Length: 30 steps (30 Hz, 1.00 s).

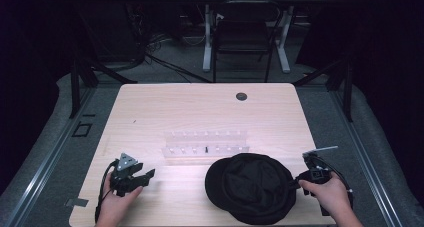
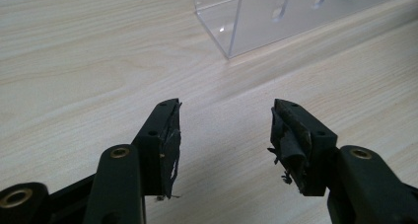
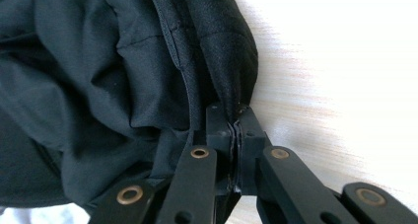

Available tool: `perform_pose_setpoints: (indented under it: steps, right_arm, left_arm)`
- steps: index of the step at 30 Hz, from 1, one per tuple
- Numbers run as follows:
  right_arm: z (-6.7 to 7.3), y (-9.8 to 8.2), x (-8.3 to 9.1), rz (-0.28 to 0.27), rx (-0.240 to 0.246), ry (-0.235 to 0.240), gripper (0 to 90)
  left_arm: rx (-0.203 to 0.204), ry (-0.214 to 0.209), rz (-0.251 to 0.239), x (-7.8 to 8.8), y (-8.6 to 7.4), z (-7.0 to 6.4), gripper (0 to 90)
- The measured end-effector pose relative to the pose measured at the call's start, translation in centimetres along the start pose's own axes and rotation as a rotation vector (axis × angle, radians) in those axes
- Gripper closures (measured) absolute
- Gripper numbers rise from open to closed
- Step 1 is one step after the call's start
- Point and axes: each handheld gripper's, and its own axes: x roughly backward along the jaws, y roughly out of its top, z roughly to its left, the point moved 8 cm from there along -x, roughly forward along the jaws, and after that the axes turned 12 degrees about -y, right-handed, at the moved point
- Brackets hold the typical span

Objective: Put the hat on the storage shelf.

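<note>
A black cap (image 1: 252,187) lies on the pale wooden table (image 1: 200,107), near the front edge at the right of centre. My right gripper (image 1: 296,182) is at the cap's right rim and is shut on that rim. In the right gripper view the black cloth (image 3: 113,76) is pinched between the two pads, with the right gripper (image 3: 235,123) closed tight on the hem. My left gripper (image 1: 145,177) rests low over the table at the front left, apart from the cap. Its jaws stand open in the left gripper view, the left gripper (image 2: 224,120) holding nothing.
A clear acrylic rack (image 1: 205,144) with a row of small slots stands at the table's middle, just behind the cap; its corner (image 2: 231,31) shows ahead of the left gripper. A round cable hole (image 1: 241,96) is near the far edge. A chair (image 1: 242,37) stands beyond the table.
</note>
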Motion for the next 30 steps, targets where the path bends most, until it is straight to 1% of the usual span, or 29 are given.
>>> perform_pose_setpoints:
  steps: [1,2,3,4,5,6,7,8,9,10,11,12,13,14,15,17,18,20,21,22,23,24,27,29,30]
  right_arm:
    - [0.0,0.0,0.1,0.0,-0.003,0.009,87.7]
    - [-0.1,-0.1,0.3,0.011,0.01,0.014,87.6]
    - [-0.1,-0.1,0.3,0.011,0.01,0.014,87.6]
    - [0.1,0.0,0.4,-0.008,-0.018,0.041,87.7]
    - [0.1,0.0,0.4,-0.008,-0.018,0.041,87.7]
    - [-0.1,-0.2,0.8,0.018,0.01,0.044,87.7]
    - [-0.1,-0.2,0.8,0.018,0.01,0.044,87.7]
    - [0.1,-0.1,1.0,-0.002,-0.009,0.05,87.7]
    - [0.1,-0.1,1.0,-0.002,-0.009,0.05,87.7]
    - [0.2,-0.1,1.3,0.003,0.009,0.048,87.7]
    - [0.2,-0.1,1.3,0.003,0.009,0.048,87.7]
    - [0.5,0.0,1.5,-0.016,0.0,0.044,87.7]
    - [0.5,0.0,1.5,-0.016,0.0,0.044,87.7]
    - [0.7,-0.1,2.0,-0.002,0.033,0.034,87.7]
    - [0.9,0.0,2.1,-0.015,0.02,0.033,87.7]
    - [1.0,0.1,2.4,-0.019,0.018,0.034,87.7]
    - [1.0,0.0,2.7,-0.001,0.042,0.027,87.7]
    - [1.2,0.0,3.2,-0.003,0.055,0.018,87.7]
    - [1.5,0.2,3.3,-0.03,0.029,0.021,87.7]
    - [1.6,0.2,3.6,-0.025,0.04,0.015,87.7]
    - [1.9,0.3,4.1,-0.033,0.042,0.016,87.7]
    - [2.0,0.3,4.4,-0.028,0.051,0.006,87.7]
    - [2.3,0.4,4.9,-0.039,0.044,0.002,87.7]
    - [2.5,0.6,5.6,-0.036,0.061,0.006,87.6]
    - [2.7,0.6,5.8,-0.039,0.054,0.002,87.6]
  left_arm:
    - [0.0,0.001,0.0,0.0,0.0,0.0,45.1]
    - [0.0,0.001,0.0,0.0,0.0,0.0,45.1]
    - [0.0,0.0,0.0,0.0,0.0,0.0,45.1]
    - [0.0,0.0,0.0,0.0,0.0,0.0,45.1]
    - [0.0,0.0,0.0,0.0,0.0,0.0,45.1]
    - [0.0,0.001,-0.002,-0.1,0.0,0.0,45.1]
    - [0.0,0.001,-0.002,-0.1,0.0,0.0,45.1]
    - [0.0,0.001,-0.002,-0.1,0.0,0.0,45.1]
    - [0.0,0.001,-0.002,-0.1,0.0,0.0,45.1]
    - [0.0,0.001,-0.002,-0.1,0.0,0.0,45.1]
    - [0.0,0.002,-0.001,-0.1,0.0,0.0,45.1]
    - [0.001,0.002,-0.001,-0.1,0.0,0.0,45.1]
    - [0.002,0.002,-0.002,-0.1,0.0,0.0,45.1]
    - [0.002,0.002,-0.003,-0.1,0.0,0.0,45.1]
    - [0.001,0.002,-0.003,-0.1,0.0,0.0,45.1]
    - [0.001,0.002,-0.003,-0.1,0.0,0.0,45.1]
    - [0.001,0.002,-0.003,-0.1,0.0,0.0,45.1]
    - [0.001,0.001,-0.001,-0.1,0.0,0.0,45.1]
    - [0.002,0.001,-0.001,-0.1,0.0,0.0,45.1]
    - [0.002,0.001,0.0,-0.1,-0.1,0.0,45.1]
    - [0.002,0.001,0.0,-0.1,-0.1,0.0,45.1]
    - [0.0,0.002,-0.001,-0.1,0.0,0.0,45.1]
    - [0.0,0.002,-0.002,-0.1,0.0,0.0,45.1]
    - [0.0,0.002,-0.002,-0.1,0.0,0.0,45.1]
    - [0.0,0.003,-0.002,-0.1,0.0,0.0,45.1]
